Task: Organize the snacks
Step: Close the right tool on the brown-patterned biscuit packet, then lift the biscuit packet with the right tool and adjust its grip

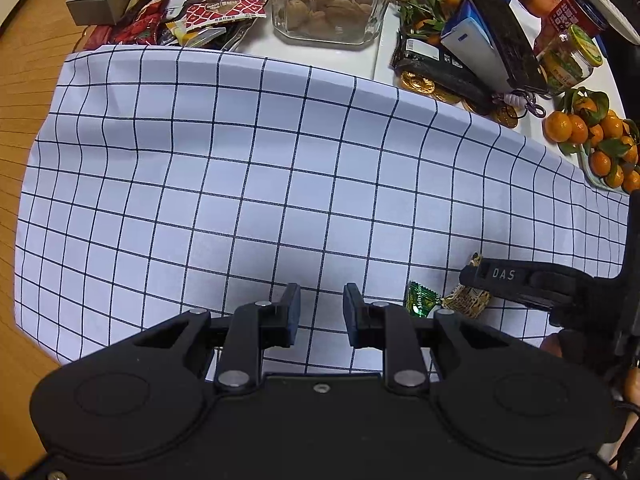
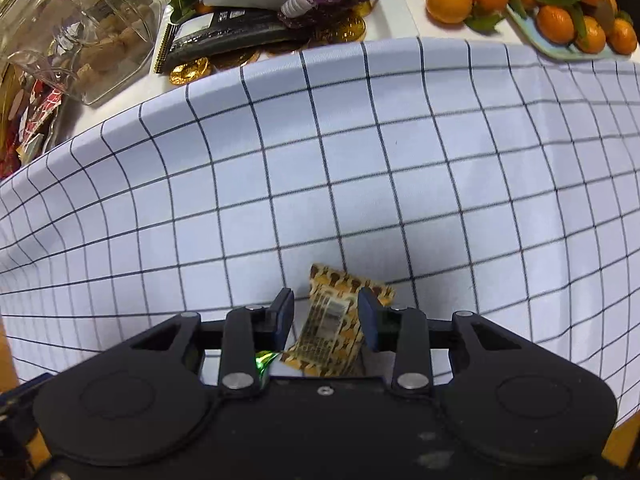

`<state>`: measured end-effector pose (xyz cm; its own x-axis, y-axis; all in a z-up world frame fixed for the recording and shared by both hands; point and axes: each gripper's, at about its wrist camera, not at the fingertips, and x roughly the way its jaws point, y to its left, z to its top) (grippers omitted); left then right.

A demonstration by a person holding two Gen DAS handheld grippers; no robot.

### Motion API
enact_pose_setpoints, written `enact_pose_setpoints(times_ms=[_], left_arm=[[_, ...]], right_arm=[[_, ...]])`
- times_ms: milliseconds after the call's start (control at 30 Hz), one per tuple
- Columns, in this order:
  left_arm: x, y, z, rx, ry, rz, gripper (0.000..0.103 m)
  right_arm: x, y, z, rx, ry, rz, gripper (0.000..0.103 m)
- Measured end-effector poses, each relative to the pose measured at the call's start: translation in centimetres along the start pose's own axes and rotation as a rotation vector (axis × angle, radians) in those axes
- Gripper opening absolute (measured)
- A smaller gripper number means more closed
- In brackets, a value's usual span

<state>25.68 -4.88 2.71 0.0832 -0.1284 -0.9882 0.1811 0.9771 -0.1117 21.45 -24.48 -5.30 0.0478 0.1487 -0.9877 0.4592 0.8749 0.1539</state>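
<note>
A brown-and-yellow snack packet (image 2: 334, 320) sits tilted between the fingers of my right gripper (image 2: 326, 316), which is shut on it just above the checked cloth (image 2: 360, 180). In the left wrist view the same packet (image 1: 466, 302) shows on both sides of the right gripper (image 1: 472, 280) at the right edge. A green candy (image 1: 420, 300) lies on the cloth beside it, and its green glint (image 2: 266, 360) peeks out under my right gripper's left finger. My left gripper (image 1: 322, 314) hangs over the checked cloth (image 1: 240, 160), jaws a little apart with nothing between them.
Behind the cloth stand a glass jar of cookies (image 1: 328, 0), a heap of snack wrappers (image 1: 192, 4), gold foil coins (image 1: 418, 82), a black packet (image 1: 440, 64) and a tray of mandarins (image 1: 596, 136). A wooden surface (image 1: 24, 120) lies to the left.
</note>
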Motion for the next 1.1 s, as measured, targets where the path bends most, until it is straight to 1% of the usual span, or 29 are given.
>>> enact_pose_setpoints(times_ms=[133, 200, 367, 567, 767, 867, 967, 1100], left_arm=[[0.0, 0.1, -0.1, 0.0, 0.002, 0.002, 0.032], [0.0, 0.2, -0.1, -0.002, 0.002, 0.0, 0.032], [-0.1, 0.3, -0.1, -0.008, 0.0, -0.005, 0.032], [-0.1, 0.2, -0.1, -0.002, 0.0, -0.003, 0.032], [0.0, 0.1, -0.3, 0.01, 0.003, 0.0, 0.032], [0.1, 0.0, -0.4, 0.014, 0.005, 0.0, 0.032], [0.1, 0.1, -0.4, 0.017, 0.006, 0.001, 0.032], [0.2, 0.1, -0.3, 0.013, 0.008, 0.001, 0.032]], right_arm=[[-0.1, -0.4, -0.4, 0.036, -0.003, -0.04, 0.038], [-0.3, -0.9, -1.3, 0.055, -0.007, -0.053, 0.038], [-0.9, -2.4, -2.7, 0.104, 0.012, -0.043, 0.039], [-2.2, -4.6, -3.7, 0.16, 0.031, 0.004, 0.039], [-2.2, -5.4, -4.7, 0.214, 0.107, 0.025, 0.039], [-1.8, -5.4, -4.8, 0.239, 0.13, 0.034, 0.039], [-1.2, -5.0, -4.3, 0.26, 0.124, 0.022, 0.039], [-1.4, -4.3, -3.3, 0.251, 0.105, -0.01, 0.04]])
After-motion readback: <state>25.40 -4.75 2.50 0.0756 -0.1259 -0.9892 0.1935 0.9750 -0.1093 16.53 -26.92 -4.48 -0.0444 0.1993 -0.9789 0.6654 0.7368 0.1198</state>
